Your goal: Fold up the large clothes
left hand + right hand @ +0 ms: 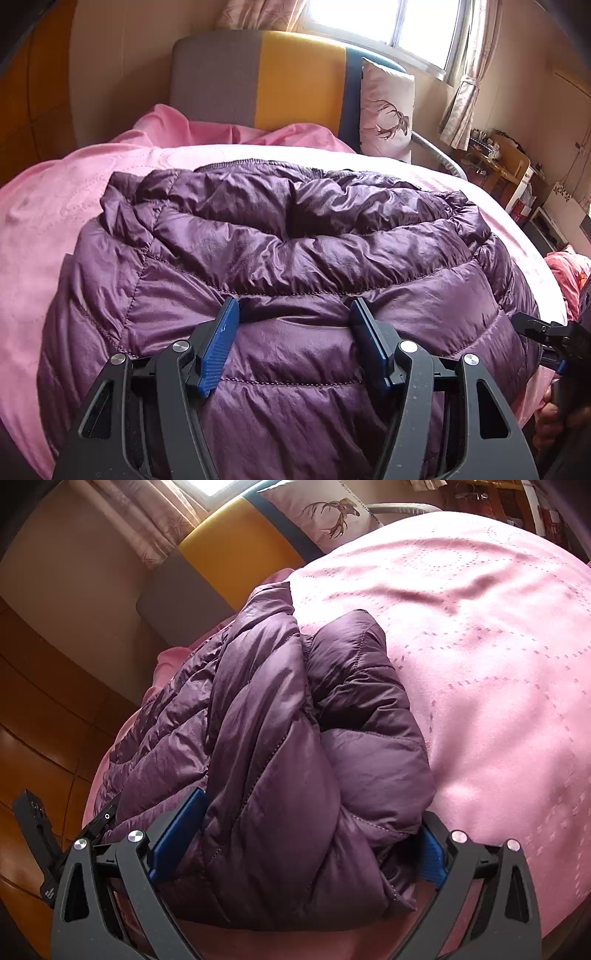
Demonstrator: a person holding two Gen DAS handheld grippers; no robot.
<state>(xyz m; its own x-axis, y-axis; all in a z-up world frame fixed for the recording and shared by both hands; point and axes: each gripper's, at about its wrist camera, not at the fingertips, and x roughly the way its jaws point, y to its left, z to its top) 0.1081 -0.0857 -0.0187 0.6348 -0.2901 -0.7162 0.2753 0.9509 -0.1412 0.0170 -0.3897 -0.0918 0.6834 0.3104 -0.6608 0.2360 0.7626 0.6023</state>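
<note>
Purple quilted jacket (288, 266), no legible label

The left wrist camera sits low and close behind the left gripper (293, 332), facing across the purple down jacket (288, 258) toward the headboard (273, 85) at 12 o'clock. The right wrist camera rides behind the right gripper (303, 849), tilted, very near the jacket's edge, with the headboard at 11 o'clock. Both share the jacket, pink bedspread (55, 206), headboard and deer pillow (388, 107).
</note>
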